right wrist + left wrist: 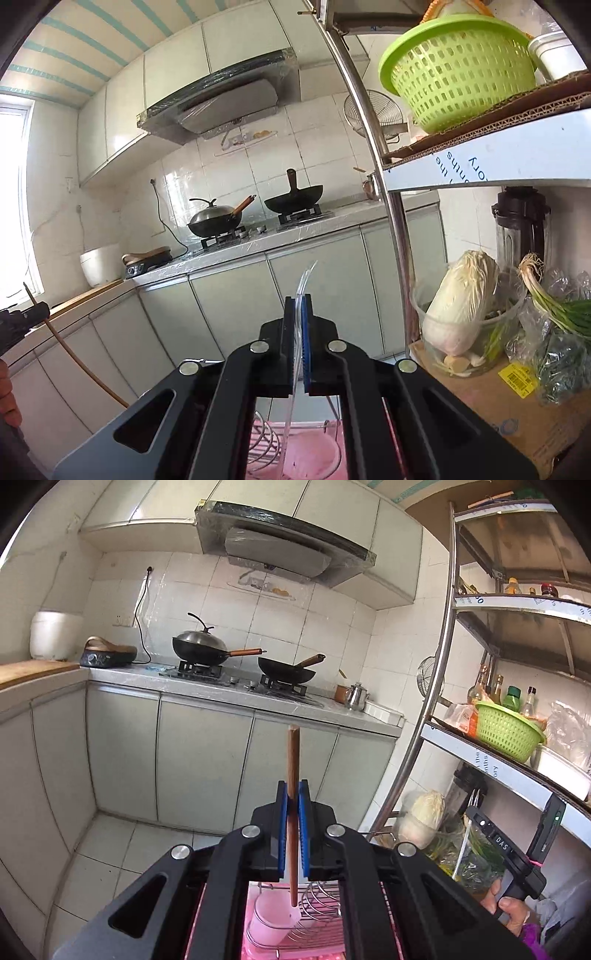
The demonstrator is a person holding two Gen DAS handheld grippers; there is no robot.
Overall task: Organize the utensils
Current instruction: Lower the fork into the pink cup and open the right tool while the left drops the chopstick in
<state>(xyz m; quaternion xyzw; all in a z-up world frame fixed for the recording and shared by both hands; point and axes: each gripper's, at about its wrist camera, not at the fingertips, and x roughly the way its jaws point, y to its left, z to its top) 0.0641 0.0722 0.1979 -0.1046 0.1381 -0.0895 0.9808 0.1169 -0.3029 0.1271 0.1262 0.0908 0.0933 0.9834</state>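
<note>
My left gripper [293, 792] is shut on a brown wooden chopstick [293, 760] held upright; its lower end reaches down into a pink utensil cup [273, 921] on a pink dish rack [317, 947] with wire dividers. My right gripper [298, 304] is shut on a clear plastic utensil [303, 278], also upright, above the same pink cup [314, 461] and rack. The chopstick [74, 354] and left gripper show at the left edge of the right wrist view. The right gripper's handle [517, 853] shows at the right of the left wrist view.
A metal shelf rack [439, 686] stands close on the right with a green basket [508, 729], bottles, cabbage [458, 299] and scallions. Across the floor is a counter [236, 698] with two woks on a stove, a kettle and a rice cooker.
</note>
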